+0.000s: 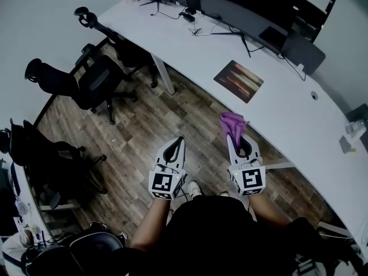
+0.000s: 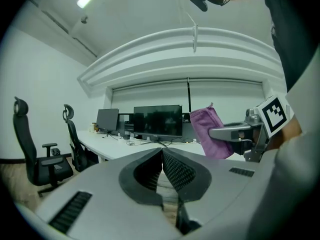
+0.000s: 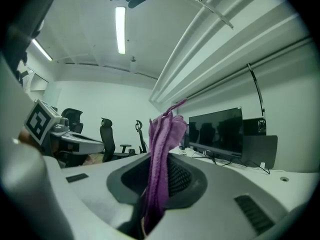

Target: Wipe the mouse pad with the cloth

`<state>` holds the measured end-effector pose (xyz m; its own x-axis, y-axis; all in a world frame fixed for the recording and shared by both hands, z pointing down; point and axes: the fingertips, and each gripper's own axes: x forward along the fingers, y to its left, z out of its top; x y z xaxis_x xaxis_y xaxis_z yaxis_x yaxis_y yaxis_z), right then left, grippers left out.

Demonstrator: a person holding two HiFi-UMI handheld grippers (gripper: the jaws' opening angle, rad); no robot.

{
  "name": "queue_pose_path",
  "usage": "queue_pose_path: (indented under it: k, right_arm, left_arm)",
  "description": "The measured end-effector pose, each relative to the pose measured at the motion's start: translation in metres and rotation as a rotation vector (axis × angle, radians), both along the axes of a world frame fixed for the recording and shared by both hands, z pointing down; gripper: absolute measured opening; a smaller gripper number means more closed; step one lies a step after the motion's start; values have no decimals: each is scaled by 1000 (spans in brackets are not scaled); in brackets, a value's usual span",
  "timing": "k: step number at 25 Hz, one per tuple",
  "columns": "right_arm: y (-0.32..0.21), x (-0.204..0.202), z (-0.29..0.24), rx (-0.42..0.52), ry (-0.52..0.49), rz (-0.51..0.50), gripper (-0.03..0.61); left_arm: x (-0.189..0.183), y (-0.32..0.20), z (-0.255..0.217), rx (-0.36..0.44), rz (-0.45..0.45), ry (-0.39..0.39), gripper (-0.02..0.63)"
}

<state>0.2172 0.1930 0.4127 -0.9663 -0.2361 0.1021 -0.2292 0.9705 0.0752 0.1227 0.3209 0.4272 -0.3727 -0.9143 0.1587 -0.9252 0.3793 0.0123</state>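
- A long white desk curves along the wall above a wooden floor. Dark monitors stand at the back of the desk, and black office chairs are pushed off to the left.
- The mouse pad, a dark rectangle with reddish streaks, lies flat on the desk in front of the monitors. Nothing is touching it.
- Both forearms reach forward from the body, so the two tools are side by side over the floor, pointing towards the desk.
- The left gripper is empty. Its fingers are pressed together at the tips with nothing between them.
- The right gripper is just short of the desk edge and well apart from the mouse pad.
- Its fingers are clamped on the purple cloth, which is bunched and stands up past the tips; in the right gripper view it fills the gap.
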Motion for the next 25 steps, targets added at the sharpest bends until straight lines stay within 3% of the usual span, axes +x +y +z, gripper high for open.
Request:
queue_pose_path:
  k: [11, 17, 25]
  right_arm:
    - [16, -51, -6, -14, -37, 17, 69]
    - [22, -75, 0, -16, 17, 5, 69]
    - [-8, -106, 8, -20, 22, 19, 69]
  left_arm:
    - [-45, 11, 0, 9, 39, 11, 21]
    - [-67, 13, 3, 22, 38, 39, 21]
    - [-93, -15, 11, 6, 41, 41, 21]
